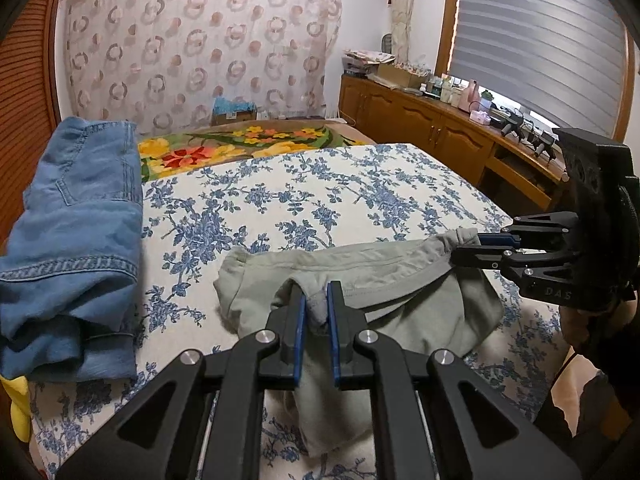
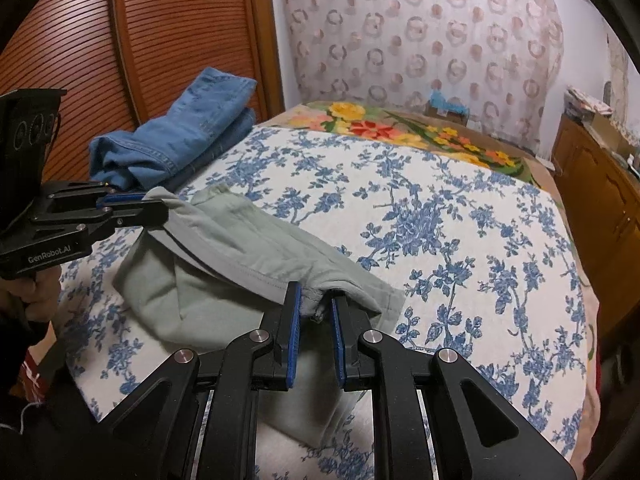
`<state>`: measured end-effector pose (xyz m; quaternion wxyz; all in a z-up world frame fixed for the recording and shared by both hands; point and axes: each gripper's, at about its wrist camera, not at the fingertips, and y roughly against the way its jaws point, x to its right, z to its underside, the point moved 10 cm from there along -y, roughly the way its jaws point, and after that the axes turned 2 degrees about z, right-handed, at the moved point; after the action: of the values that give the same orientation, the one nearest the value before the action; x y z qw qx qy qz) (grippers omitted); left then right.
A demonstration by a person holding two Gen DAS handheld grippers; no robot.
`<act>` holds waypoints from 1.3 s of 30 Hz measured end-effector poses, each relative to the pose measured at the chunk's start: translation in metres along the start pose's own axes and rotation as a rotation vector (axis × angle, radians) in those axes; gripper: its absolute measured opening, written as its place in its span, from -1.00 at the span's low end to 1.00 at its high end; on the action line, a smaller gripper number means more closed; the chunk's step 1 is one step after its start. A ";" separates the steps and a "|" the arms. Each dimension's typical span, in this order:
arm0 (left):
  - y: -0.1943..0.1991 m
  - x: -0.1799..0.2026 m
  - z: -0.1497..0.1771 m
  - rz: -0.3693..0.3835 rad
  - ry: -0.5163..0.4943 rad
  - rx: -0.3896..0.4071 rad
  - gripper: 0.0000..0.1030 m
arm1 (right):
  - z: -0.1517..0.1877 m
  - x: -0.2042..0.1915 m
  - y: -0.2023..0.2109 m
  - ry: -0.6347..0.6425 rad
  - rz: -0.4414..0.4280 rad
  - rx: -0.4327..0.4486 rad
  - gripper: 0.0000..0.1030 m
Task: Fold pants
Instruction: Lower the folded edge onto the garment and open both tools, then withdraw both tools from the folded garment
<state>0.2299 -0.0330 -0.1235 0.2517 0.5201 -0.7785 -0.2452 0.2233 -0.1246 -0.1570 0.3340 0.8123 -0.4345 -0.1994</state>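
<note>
On the floral bedspread (image 1: 360, 184), both grippers, left (image 1: 317, 300) and right (image 2: 314, 300), pinch the grey-green pants (image 1: 400, 280) by the stretched waistband; a fold seems underway, needing both carried across together.

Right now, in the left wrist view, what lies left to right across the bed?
Folded blue denim jeans → left gripper pinching the grey-green cotton pants → right gripper clamping the pants' far corner.

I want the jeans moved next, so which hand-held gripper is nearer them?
Left. The left hand-held gripper grips the green pants on the jeans' side; the right grips their far end.
</note>
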 end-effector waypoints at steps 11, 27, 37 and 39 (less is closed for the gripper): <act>-0.016 -0.008 -0.002 0.004 0.019 -0.026 -0.84 | 0.000 0.008 -0.016 -0.026 -0.023 -0.023 -0.76; -0.019 -0.025 0.014 0.019 0.041 -0.061 -0.11 | -0.005 0.019 -0.015 -0.041 -0.001 -0.017 -0.38; -0.005 -0.032 0.017 0.001 0.035 -0.041 -0.11 | 0.008 0.029 -0.004 -0.005 0.031 -0.029 -0.28; -0.005 -0.030 0.019 0.006 0.033 -0.045 -0.11 | 0.012 0.030 -0.008 0.001 0.032 -0.046 -0.28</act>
<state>0.2314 -0.0041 -0.1456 0.2771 0.5158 -0.7701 -0.2531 0.2367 -0.1510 -0.1715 0.3561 0.7974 -0.4426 -0.2035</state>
